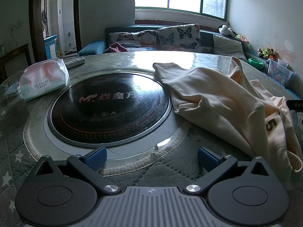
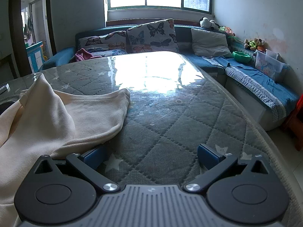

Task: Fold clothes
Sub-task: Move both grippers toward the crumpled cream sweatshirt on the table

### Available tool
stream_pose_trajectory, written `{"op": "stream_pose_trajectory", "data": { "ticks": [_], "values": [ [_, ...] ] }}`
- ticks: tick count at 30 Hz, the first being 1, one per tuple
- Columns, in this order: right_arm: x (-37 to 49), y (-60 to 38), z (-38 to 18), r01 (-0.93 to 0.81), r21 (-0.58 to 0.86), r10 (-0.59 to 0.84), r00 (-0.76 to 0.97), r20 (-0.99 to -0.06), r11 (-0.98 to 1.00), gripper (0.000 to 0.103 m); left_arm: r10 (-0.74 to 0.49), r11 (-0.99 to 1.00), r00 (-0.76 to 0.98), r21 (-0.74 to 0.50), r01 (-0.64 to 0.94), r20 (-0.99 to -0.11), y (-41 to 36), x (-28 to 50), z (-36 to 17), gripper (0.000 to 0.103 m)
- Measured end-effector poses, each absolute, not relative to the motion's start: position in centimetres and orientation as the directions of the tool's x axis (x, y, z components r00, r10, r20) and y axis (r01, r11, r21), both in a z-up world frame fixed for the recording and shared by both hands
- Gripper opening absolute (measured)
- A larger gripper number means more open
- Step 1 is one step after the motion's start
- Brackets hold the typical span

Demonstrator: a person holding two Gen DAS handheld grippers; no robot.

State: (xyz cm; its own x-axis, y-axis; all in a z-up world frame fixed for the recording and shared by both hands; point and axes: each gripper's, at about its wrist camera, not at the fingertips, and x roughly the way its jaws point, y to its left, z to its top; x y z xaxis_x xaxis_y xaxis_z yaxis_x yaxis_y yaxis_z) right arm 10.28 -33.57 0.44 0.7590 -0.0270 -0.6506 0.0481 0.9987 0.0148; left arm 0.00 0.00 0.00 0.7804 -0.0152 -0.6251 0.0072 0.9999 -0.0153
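A cream garment point(image 1: 217, 98) with a brown "5" lies crumpled on the quilted table, right of centre in the left wrist view. It also shows in the right wrist view point(image 2: 56, 117), at the left. My left gripper point(image 1: 151, 158) is open and empty, low over the table's near edge, left of the garment. My right gripper point(image 2: 151, 158) is open and empty; its left blue pad point(image 2: 93, 158) sits right at the garment's edge. Whether it touches the cloth I cannot tell.
A round black induction hob point(image 1: 108, 106) is set into the table ahead of the left gripper. A pack of tissues point(image 1: 43, 78) and a remote point(image 1: 74, 61) lie at the left. A blue sofa with butterfly cushions point(image 2: 151, 36) runs behind the table.
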Motion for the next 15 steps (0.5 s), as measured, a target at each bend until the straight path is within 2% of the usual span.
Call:
{"op": "stream_pose_trajectory", "data": {
  "ticks": [10,15],
  "values": [
    [7.7,-31.2,1.2,-0.039,-0.027,0.013,0.769,-0.639,0.999,0.103,-0.015,1.0,0.78,-0.015,0.007,-0.625,0.0,0.0,0.1,0.103],
    [5.5,-31.0,2.9,-0.066,0.003,0.053,0.783,-0.62,0.998,0.103,-0.013,1.0,0.779,-0.012,0.007,-0.627,-0.2,0.1,0.0,0.103]
  ]
}}
